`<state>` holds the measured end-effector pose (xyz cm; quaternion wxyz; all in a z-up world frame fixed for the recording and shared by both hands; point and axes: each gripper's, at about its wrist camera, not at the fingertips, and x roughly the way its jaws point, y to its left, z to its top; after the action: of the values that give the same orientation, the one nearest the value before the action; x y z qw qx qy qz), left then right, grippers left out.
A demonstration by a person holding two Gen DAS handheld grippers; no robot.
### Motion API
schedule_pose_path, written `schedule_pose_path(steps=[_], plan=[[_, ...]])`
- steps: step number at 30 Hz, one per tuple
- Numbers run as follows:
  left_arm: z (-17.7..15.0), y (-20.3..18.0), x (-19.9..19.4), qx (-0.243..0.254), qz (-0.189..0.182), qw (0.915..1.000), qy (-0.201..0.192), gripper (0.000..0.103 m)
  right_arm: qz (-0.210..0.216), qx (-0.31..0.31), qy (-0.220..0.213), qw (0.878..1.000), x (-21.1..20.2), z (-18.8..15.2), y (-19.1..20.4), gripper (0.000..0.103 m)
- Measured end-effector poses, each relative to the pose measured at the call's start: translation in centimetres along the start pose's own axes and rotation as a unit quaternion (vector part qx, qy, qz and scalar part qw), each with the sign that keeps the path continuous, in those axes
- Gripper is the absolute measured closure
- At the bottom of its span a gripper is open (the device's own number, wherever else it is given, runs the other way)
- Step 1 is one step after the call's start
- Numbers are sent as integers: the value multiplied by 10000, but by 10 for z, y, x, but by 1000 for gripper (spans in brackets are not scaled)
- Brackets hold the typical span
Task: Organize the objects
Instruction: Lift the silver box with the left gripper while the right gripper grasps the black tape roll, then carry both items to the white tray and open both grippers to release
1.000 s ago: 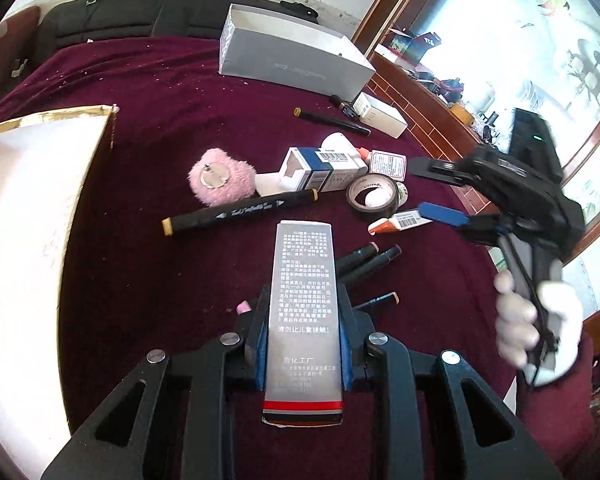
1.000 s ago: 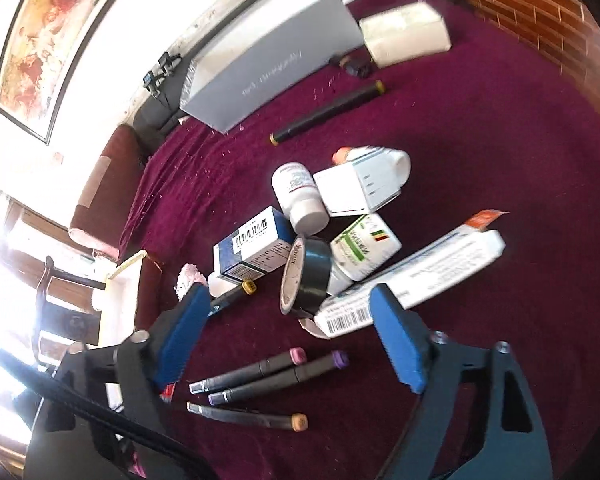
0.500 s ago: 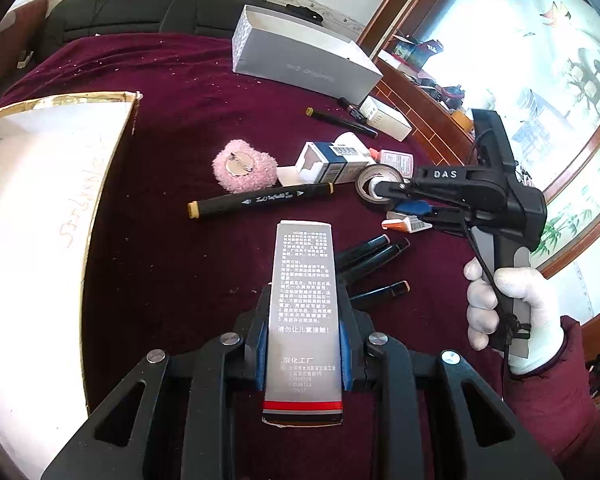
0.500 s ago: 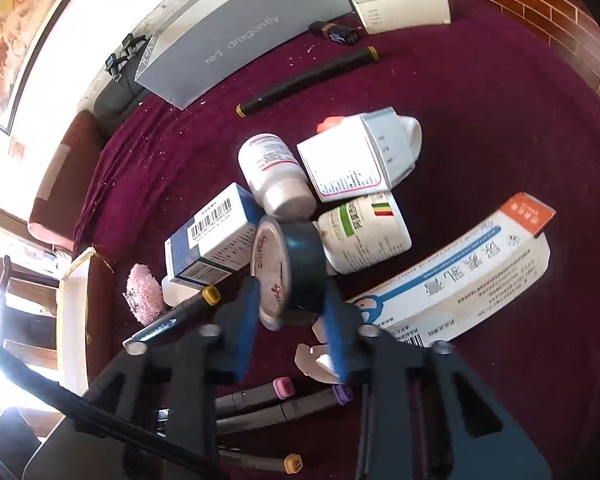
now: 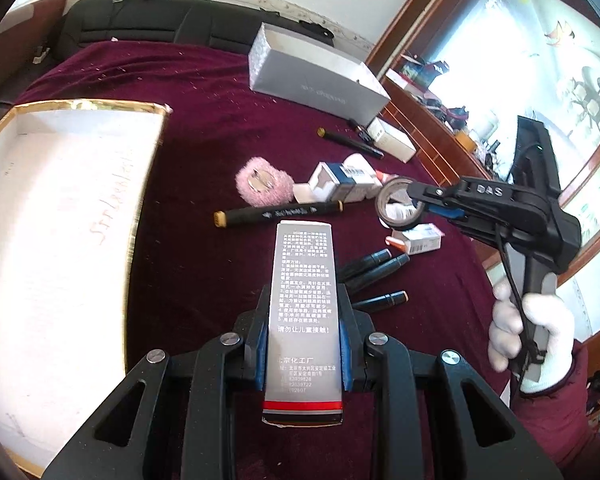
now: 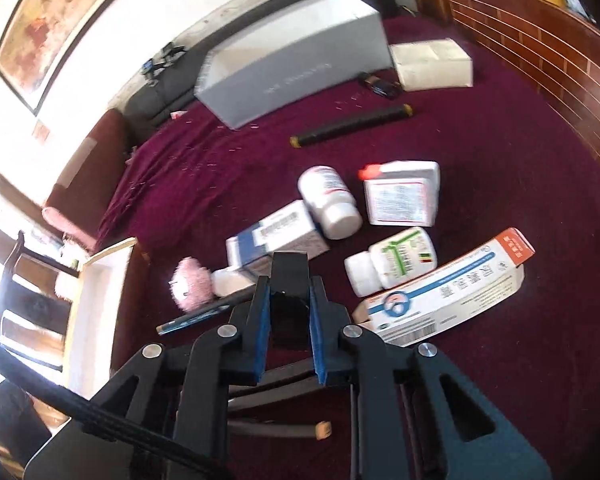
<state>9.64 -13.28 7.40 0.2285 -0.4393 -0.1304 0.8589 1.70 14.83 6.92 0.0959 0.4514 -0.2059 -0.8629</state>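
My left gripper point(image 5: 304, 316) is shut on a long silver box with printed text point(image 5: 304, 280), held flat above the maroon table point(image 5: 204, 160). To its right, a gloved hand holds my right gripper point(image 5: 418, 200), shut on a black tape roll point(image 5: 398, 206) that hangs clear of the table. In the right wrist view the tape roll point(image 6: 289, 280) sits edge-on between the blue pads point(image 6: 262, 320) of my right gripper point(image 6: 288, 304). Below it lie a blue-and-white carton point(image 6: 276, 236), two white bottles point(image 6: 332, 200) and a pink puff point(image 6: 192, 284).
A white open box with a gold rim point(image 5: 60, 200) fills the left. A grey shoebox point(image 5: 316, 76) stands at the back. A black marker point(image 5: 280, 213), several dark pens point(image 5: 376, 268), a long orange-tipped carton point(image 6: 448, 292) and a small white box point(image 6: 432, 64) lie around.
My right gripper came in open over the tape roll, shut on it and lifted it off the table. The left gripper drifted with the silver box, bringing more of the white box into view.
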Motion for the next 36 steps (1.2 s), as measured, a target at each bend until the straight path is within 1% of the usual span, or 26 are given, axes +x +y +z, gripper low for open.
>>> schedule_pose_path(steps=[5, 7, 10, 11, 14, 16, 18, 22, 27, 31, 36], plan=[[12, 16, -22, -92, 145, 9996, -232, 80, 362, -190, 23, 9992, -10, -1, 31, 88], [22, 26, -32, -99, 308, 9989, -352, 80, 537, -287, 65, 9981, -11, 0, 48, 88], [41, 42, -45, -47, 656, 9964, -535, 80, 809, -431, 175, 9956, -6, 3, 76, 88], [49, 48, -49, -9, 806, 9950, -594, 80, 892, -479, 221, 9946, -2, 4, 86, 88], [67, 66, -52, -8, 1044, 9924, -644, 80, 1117, -604, 380, 9912, 12, 7, 116, 87], [80, 85, -49, -118, 1181, 9911, -602, 80, 1274, -633, 527, 9884, 27, 8, 136, 87], [90, 105, -43, -318, 1241, 9904, -516, 80, 1377, -675, 703, 9857, 46, 9, 156, 87], [107, 134, -30, -596, 1338, 9880, -488, 80, 1435, -730, 1009, 9818, 86, 7, 190, 87], [116, 162, -3, -863, 1462, 9847, -388, 80, 1297, -770, 1250, 9806, 130, 6, 218, 87], [116, 180, 18, -1043, 1497, 9829, -267, 80, 1099, -829, 1371, 9809, 159, 7, 228, 87], [117, 193, 35, -1154, 1489, 9819, -205, 80, 891, -832, 1495, 9812, 182, 6, 225, 87]])
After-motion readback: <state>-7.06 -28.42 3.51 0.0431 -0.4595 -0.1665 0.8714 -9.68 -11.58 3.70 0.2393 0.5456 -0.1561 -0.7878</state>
